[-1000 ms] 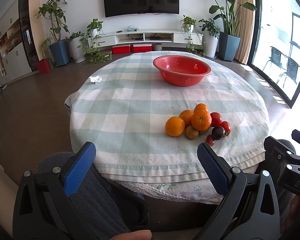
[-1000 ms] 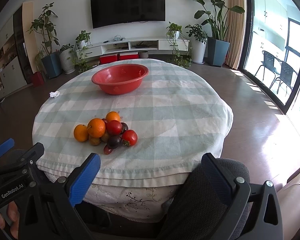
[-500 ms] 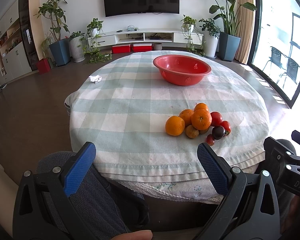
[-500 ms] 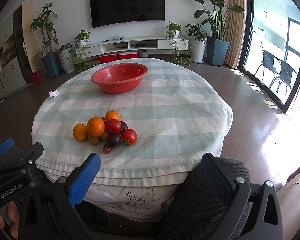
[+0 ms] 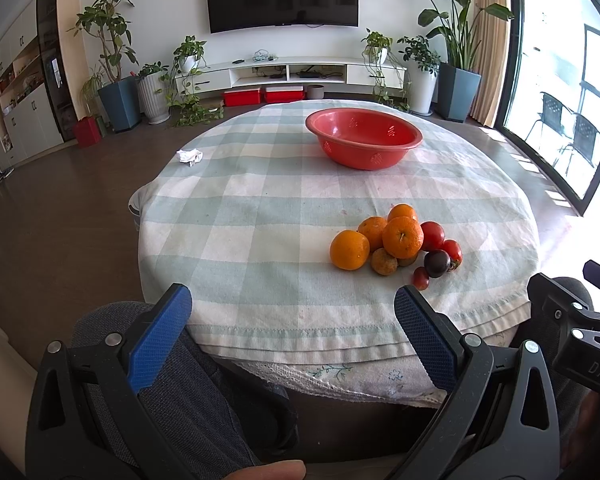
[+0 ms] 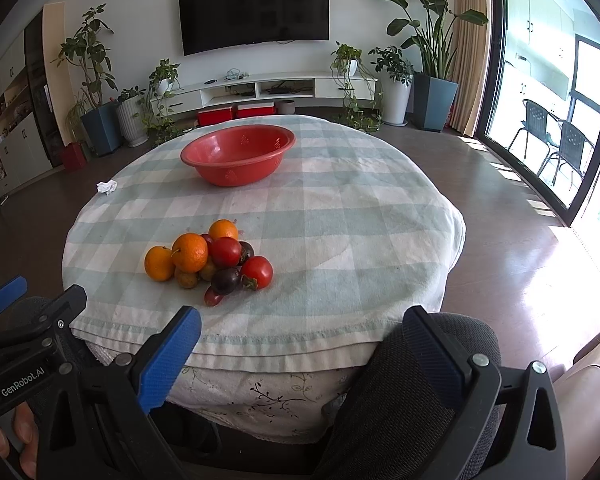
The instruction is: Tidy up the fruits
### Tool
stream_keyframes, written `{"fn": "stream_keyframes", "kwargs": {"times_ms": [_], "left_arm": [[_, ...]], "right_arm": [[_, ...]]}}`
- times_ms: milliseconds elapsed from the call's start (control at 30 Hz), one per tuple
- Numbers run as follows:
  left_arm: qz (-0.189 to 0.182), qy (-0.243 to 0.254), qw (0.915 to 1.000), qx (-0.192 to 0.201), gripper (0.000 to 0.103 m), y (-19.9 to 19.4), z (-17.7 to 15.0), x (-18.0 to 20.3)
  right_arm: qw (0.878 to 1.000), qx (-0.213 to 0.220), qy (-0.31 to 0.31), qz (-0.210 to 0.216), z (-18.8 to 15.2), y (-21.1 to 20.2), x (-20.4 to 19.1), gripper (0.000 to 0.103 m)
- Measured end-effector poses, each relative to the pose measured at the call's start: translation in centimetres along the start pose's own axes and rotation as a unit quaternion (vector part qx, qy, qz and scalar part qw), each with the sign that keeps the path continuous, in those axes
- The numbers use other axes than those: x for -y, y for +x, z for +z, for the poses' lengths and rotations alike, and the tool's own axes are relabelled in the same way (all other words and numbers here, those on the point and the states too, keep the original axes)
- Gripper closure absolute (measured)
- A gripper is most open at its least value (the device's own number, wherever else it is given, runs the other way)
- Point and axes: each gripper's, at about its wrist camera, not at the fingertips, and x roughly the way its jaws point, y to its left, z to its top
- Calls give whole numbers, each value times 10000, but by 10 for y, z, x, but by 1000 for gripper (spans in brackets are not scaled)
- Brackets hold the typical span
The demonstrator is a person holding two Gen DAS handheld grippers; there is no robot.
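Note:
A pile of fruit (image 5: 396,242) (image 6: 210,260) lies on the checked tablecloth near the table's front: several oranges, red tomatoes, a dark plum and small brownish fruits. Farther back stands an empty red bowl (image 5: 364,142) (image 6: 238,154). My left gripper (image 5: 292,312) hangs open in front of the table's near edge, to the left of the pile, nothing between its blue pads. My right gripper (image 6: 300,334) is also open and empty, held before the table edge to the right of the pile. Each gripper shows at the edge of the other's view.
A crumpled white tissue (image 5: 190,156) (image 6: 107,187) lies at the table's left rim. The round table (image 5: 260,200) is draped with a hanging cloth. The person's knees in grey trousers (image 5: 172,380) (image 6: 412,392) sit under both grippers. Potted plants and a TV shelf line the far wall.
The right gripper has drifted slightly, so the fruit sits a bit lower left in its view. The left gripper has barely moved. Both stay open.

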Motion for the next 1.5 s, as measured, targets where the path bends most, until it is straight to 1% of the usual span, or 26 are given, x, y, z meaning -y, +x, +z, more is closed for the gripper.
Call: {"fn": "stream_keyframes", "kwargs": {"times_ms": [1100, 1167, 1200, 1333, 1367, 1433, 1500], "left_arm": [[12, 5, 10000, -12, 0, 0, 1, 0], [18, 9, 10000, -12, 0, 2, -2, -1], [29, 5, 10000, -12, 0, 2, -2, 0], [47, -37, 10000, -5, 0, 12, -8, -2], [8, -69, 10000, -6, 0, 13, -8, -3], [-301, -230, 9993, -37, 0, 16, -9, -11], [-754, -457, 9961, -16, 0, 19, -8, -19]], "right_arm": [[10000, -26, -10, -11, 1, 1, -2, 0], [10000, -39, -5, -7, -1, 3, 1, 0], [10000, -42, -9, -13, -9, 6, 0, 0], [10000, -44, -17, -14, -10, 7, 0, 0], [10000, -44, -24, -17, -12, 7, 1, 0], [10000, -42, -35, -17, -11, 7, 0, 0], [10000, -2, -65, 16, -13, 7, 0, 0]]}}
